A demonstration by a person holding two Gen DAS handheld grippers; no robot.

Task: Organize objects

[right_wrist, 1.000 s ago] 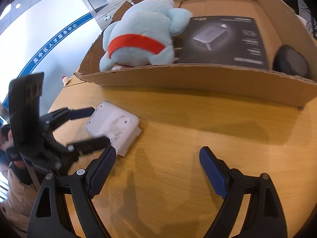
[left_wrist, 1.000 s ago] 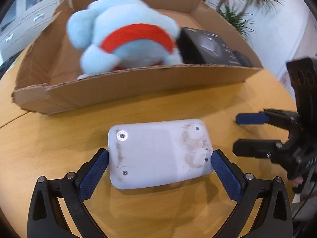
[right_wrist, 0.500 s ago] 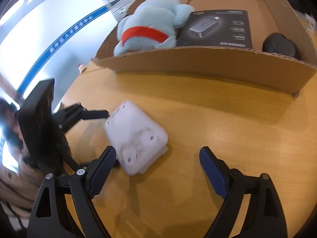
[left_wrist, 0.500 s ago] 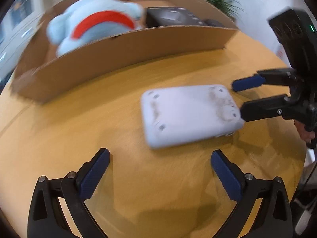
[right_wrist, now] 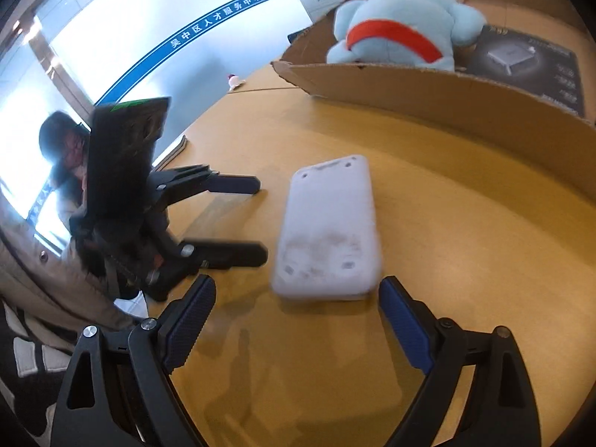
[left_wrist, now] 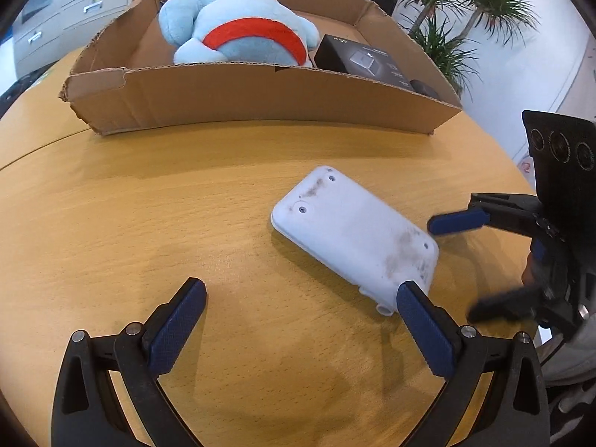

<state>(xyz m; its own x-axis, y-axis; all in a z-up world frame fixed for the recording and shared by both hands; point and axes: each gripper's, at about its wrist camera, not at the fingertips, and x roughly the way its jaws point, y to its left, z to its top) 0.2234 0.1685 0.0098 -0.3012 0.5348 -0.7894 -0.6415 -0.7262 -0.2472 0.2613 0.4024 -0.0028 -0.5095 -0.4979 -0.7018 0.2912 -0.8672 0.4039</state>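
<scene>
- Currently the flat white rounded-rectangular plastic device (left_wrist: 354,238) lies face-down on the round light-wood table (left_wrist: 149,223), screw holes and grey smudges up, held by neither gripper.
- Left gripper (left_wrist: 305,320): jaws spread wide, empty. Its right blue-padded finger (left_wrist: 424,331) sits just beside the near corner of the device; contact cannot be confirmed. Its left finger stands well apart from the device.
- Right gripper (right_wrist: 298,324): jaws spread wide, empty. The device's near short edge (right_wrist: 324,290) lies between and just ahead of its fingertips, touching neither; this view is motion-blurred.
- Seen from the left wrist, the right gripper approaches from the right, one blue pad near the device's far long edge.
- Shallow brown cardboard tray (left_wrist: 260,97) stands behind the device, well apart from it.
- Inside the tray: light-blue plush toy with red band (left_wrist: 238,33) at left; flat black printed product box (left_wrist: 372,63) beside it; small dark rounded object (left_wrist: 424,87) at the right end, mostly hidden by the wall.
</scene>
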